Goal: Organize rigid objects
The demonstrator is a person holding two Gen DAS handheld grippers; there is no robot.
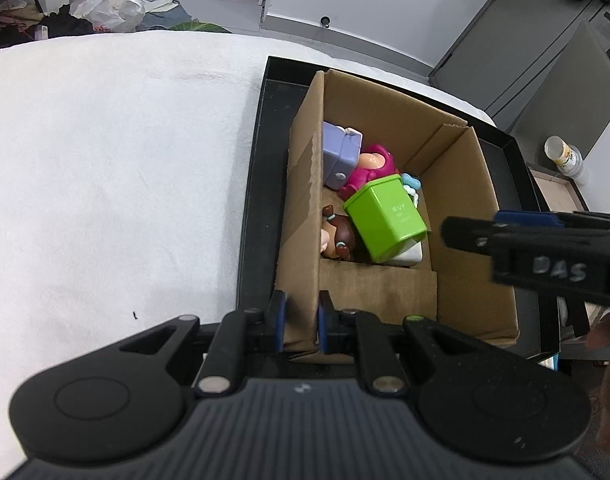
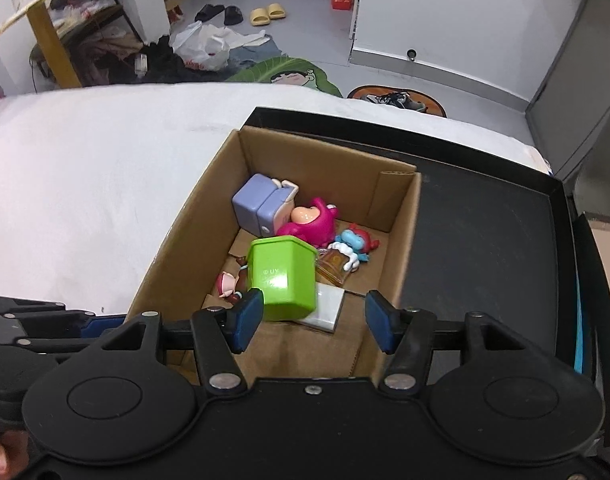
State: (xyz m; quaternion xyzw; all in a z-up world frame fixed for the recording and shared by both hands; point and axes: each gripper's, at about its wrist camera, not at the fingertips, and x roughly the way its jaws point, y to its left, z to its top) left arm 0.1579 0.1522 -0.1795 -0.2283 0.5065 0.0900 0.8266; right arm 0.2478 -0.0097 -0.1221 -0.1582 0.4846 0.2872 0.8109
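Observation:
A cardboard box [image 1: 457, 208] [image 2: 397, 232] stands in a black tray [image 1: 261, 184] [image 2: 485, 232]. It holds a green bin-shaped toy [image 1: 385, 218] [image 2: 285, 280], a lilac block toy [image 1: 341, 152] [image 2: 261, 204], a pink figure [image 1: 369, 168] [image 2: 309, 220], a brown-haired figure [image 1: 339, 238] [image 2: 231, 282], a blue figure [image 2: 355, 242] and a white tile [image 2: 325, 306]. My left gripper [image 1: 301, 322] is shut on the box's near left wall. My right gripper [image 2: 313, 322] is open and empty above the box's near end, its left pad [image 2: 247, 318] beside the green toy.
The tray rests on a white cloth-covered table [image 1: 105, 180] [image 2: 85, 184]. Beyond the table's far edge lie slippers [image 2: 265, 14], bags and clothes on the floor. Grey cabinets [image 1: 545, 60] stand at the right. My right gripper shows in the left wrist view [image 1: 545, 256].

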